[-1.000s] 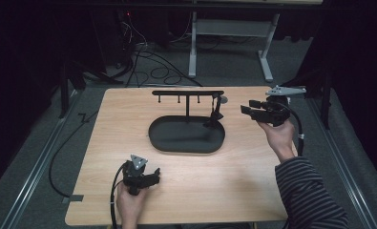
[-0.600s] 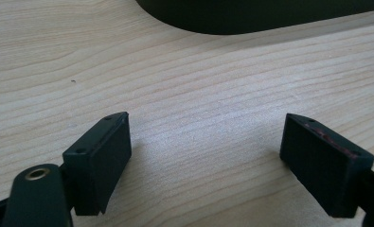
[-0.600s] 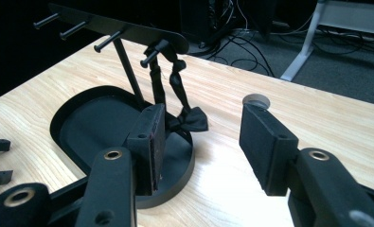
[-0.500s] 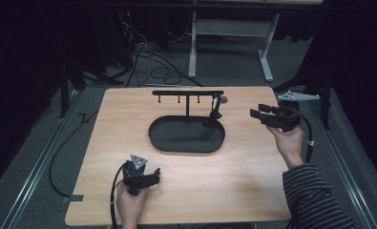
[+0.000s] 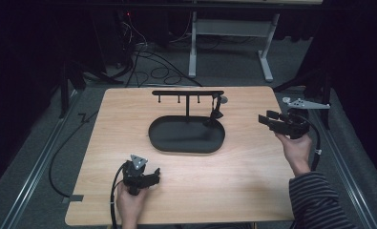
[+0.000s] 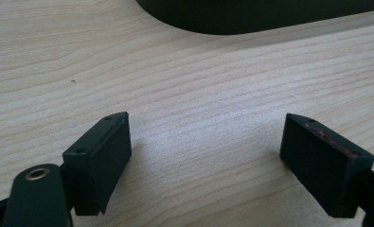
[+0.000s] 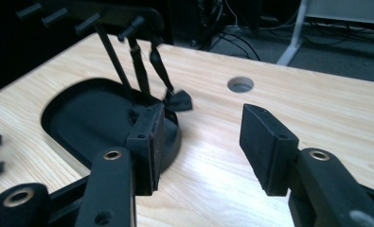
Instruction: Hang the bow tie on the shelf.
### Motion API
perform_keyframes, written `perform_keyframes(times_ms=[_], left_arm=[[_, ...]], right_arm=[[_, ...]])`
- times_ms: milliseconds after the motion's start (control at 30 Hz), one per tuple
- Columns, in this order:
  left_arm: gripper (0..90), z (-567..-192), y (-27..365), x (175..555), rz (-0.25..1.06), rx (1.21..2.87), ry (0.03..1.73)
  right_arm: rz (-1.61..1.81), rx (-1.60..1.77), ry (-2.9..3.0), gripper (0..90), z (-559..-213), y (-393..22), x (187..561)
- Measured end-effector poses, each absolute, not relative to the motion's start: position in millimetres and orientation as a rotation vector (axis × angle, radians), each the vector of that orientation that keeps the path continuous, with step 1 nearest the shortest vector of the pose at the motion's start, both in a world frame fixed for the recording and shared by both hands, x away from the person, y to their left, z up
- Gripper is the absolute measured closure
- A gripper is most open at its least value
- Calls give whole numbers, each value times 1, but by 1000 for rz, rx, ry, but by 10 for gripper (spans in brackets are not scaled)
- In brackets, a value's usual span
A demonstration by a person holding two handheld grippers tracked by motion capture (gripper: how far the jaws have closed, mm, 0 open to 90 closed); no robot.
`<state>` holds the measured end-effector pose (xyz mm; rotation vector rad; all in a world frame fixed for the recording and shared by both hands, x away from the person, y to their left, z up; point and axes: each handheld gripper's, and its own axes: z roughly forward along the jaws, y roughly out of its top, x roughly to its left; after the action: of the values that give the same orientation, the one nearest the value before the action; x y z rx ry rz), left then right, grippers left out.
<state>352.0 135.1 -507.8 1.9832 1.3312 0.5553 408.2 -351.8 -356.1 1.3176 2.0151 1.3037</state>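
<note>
A black oval tray [image 5: 176,138] lies mid-table with a thin rack [image 5: 187,92] rising from it, a crossbar with several pegs. A black strap [image 5: 216,112] hangs from the rightmost peg, and its tab end [image 7: 177,100] rests by the tray's rim. My right gripper [image 5: 266,119] hovers near the table's right edge, pointing left at the rack; its jaws [image 7: 201,118] stand open with nothing between them. My left gripper [image 5: 153,174] rests low at the front left, open [image 6: 206,127] over bare wood, with the tray's rim [image 6: 251,19] beyond it.
A round hole [image 5: 223,99] is cut in the wooden table [image 5: 253,191] just right of the rack. Cables trail off the front-left edge and lie on the floor behind. A white desk frame [image 5: 267,52] stands farther back.
My right gripper has drifted to the right and toward the person, away from the rack, and a little lower, jaws still open. The left gripper has stayed put.
</note>
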Motion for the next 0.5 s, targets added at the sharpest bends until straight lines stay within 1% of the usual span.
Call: perform_keyframes(times_ms=[500], left_arm=[[176, -508, 135, 352, 556, 1984, 1331]], right_arm=[[1291, 1355, 1998, 524, -370, -371, 391]])
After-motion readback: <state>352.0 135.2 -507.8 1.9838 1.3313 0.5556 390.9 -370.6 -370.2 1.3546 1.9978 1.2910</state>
